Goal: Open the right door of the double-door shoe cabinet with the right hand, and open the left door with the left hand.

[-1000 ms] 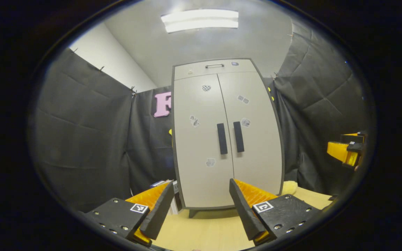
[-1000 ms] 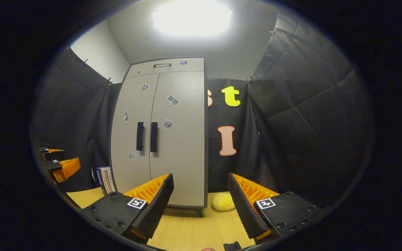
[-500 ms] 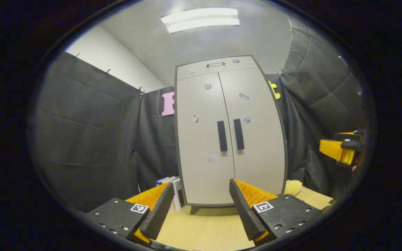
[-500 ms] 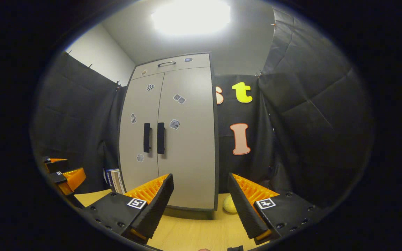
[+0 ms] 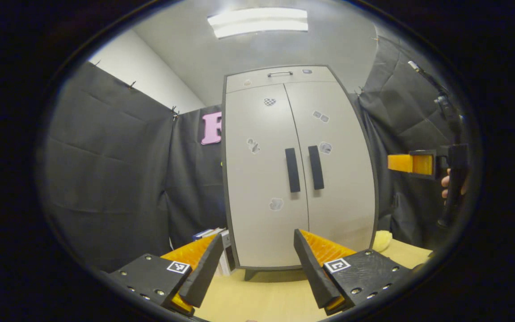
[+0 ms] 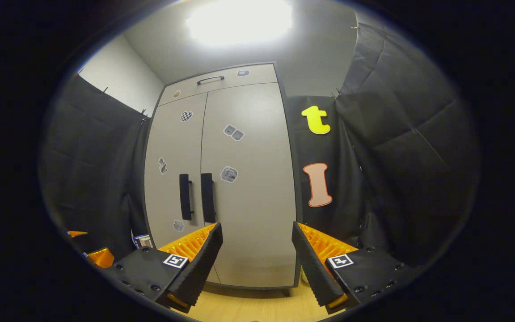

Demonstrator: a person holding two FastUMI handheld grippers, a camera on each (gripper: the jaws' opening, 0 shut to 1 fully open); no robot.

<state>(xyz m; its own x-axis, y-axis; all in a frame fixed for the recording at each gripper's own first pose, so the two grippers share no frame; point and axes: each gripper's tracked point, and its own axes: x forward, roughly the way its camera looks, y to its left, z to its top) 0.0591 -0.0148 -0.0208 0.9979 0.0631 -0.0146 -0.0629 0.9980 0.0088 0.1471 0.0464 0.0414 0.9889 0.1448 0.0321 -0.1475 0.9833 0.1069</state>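
Working left to right in the left gripper view, we have the books [image 5: 215, 233] leaning beside the cabinet's foot, then the shoe cabinet [image 5: 295, 170] standing on the wooden table [image 5: 266, 297] with both doors flush and closed. The left door [image 5: 264, 174] and right door [image 5: 340, 165] each carry a dark upright handle, the left handle [image 5: 292, 163] and right handle [image 5: 315, 161] side by side at the centre seam. Our left gripper [image 5: 257, 264] sits low in front, fingers spread wide with nothing between them, and it has barely shifted over the last second.

What has changed is on the right. The right gripper [image 5: 411, 163], held in a hand [image 5: 452, 183], has risen from a lower, tilted pose to level, now about at handle height though well apart from the cabinet. In the right gripper view the cabinet [image 6: 221, 179] has grown larger and the right handle [image 6: 207, 197] has dropped towards our right gripper [image 6: 257, 261], which is also wide open and empty. A yellow soft thing [image 5: 382, 241] lies on the table at the cabinet's right foot.

We judge the approach to the right door is under way: nothing is gripped yet, and the right gripper needs to swing left to line up on its handle.
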